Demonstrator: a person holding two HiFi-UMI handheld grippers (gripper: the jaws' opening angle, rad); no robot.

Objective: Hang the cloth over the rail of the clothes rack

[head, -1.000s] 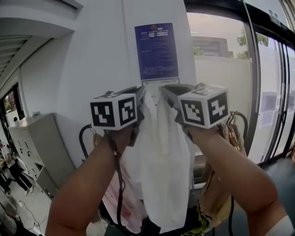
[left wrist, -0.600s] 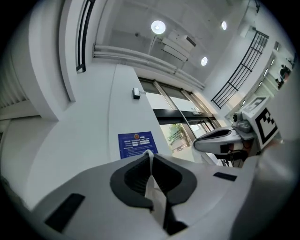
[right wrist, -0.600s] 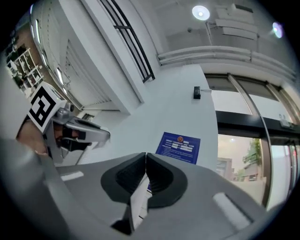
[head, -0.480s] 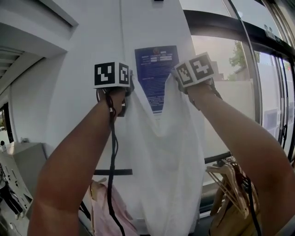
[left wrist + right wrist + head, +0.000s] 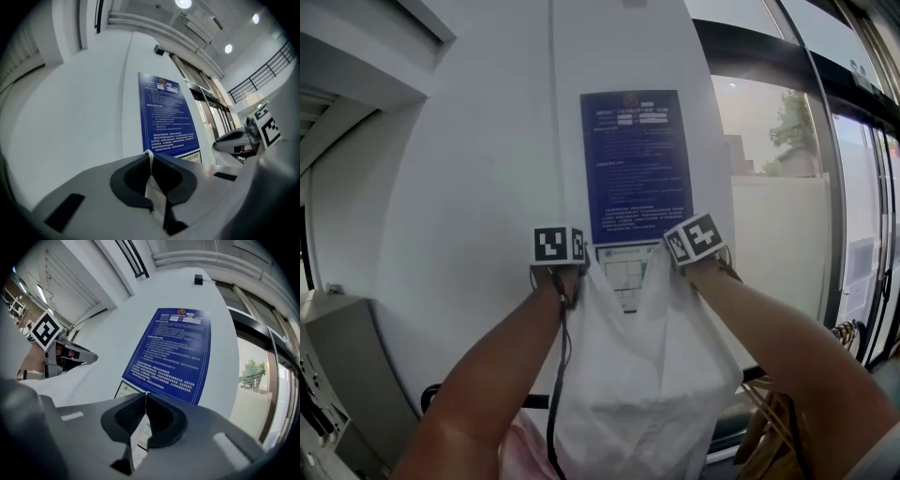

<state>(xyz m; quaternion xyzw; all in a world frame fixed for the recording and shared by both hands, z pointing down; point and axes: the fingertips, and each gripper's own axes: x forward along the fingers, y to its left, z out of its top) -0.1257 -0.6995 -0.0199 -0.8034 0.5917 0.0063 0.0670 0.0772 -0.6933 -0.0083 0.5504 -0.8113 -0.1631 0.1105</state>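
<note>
- Far left: a short black piece of the rail (image 5: 534,401) peeks out beside the left forearm, low in the head view. Most of it is hidden behind arms and fabric.
- Left tongs (image 5: 572,268) are held up in front of the white wall, pressed together on one top corner of the cloth (image 5: 637,375). The left gripper view shows a thin white fold clamped between the dark pads (image 5: 136,180).
- Centre: the cloth hangs spread between the two grips, its top edge sagging in a V below the blue notice (image 5: 636,164). The body drops down in front of the rail. I can't quite tell whether it touches the bar.
- Right tongs (image 5: 680,259) sit level with the left pair, also shut tight, pinching the other top corner. The right gripper view shows the fabric edge nipped between the jaws.
- Bottom right: a bunch of hangers (image 5: 778,422) dangles near the rail.
- My call: this is the carry, with the cloth lifted and stretched but not yet draped. Next, the top edge should pass over and beyond the bar, then sink so fabric falls on both sides, before either pair lets go.
</note>
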